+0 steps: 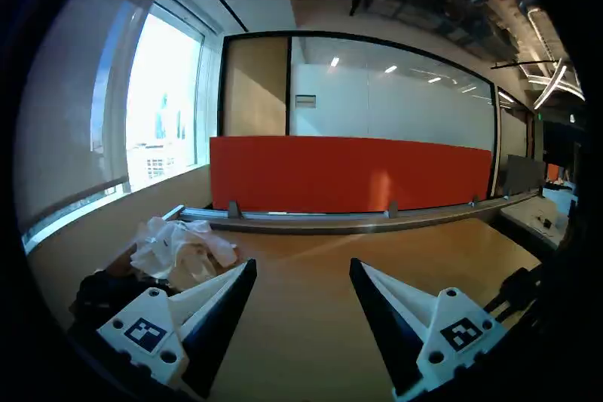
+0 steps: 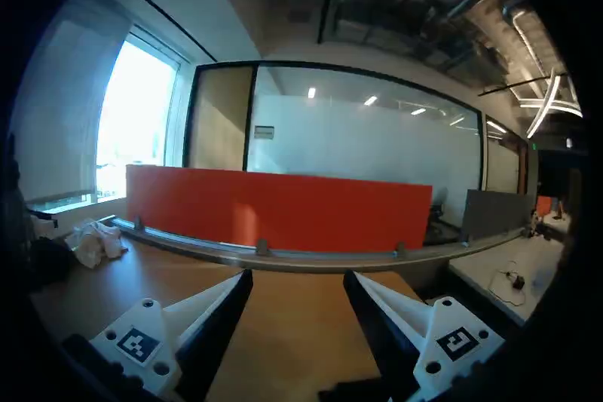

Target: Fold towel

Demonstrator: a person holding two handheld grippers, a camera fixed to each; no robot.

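A crumpled white towel [image 1: 179,250] lies in a heap on the wooden table [image 1: 324,304], left of and just beyond my left gripper [image 1: 303,269]. That gripper is open, with bare table between its fingers. In the right gripper view the same white heap, the towel [image 2: 94,240], sits far off at the left edge of the table [image 2: 294,326]. My right gripper [image 2: 298,280] is open too, nothing between its fingers, held low over the wood.
An orange divider panel [image 1: 347,174] on a metal rail [image 1: 316,216] closes off the table's far edge. A dark object [image 1: 105,289] lies beside the towel at the left. A bright window [image 1: 162,123] is on the left, another desk [image 2: 505,274] on the right.
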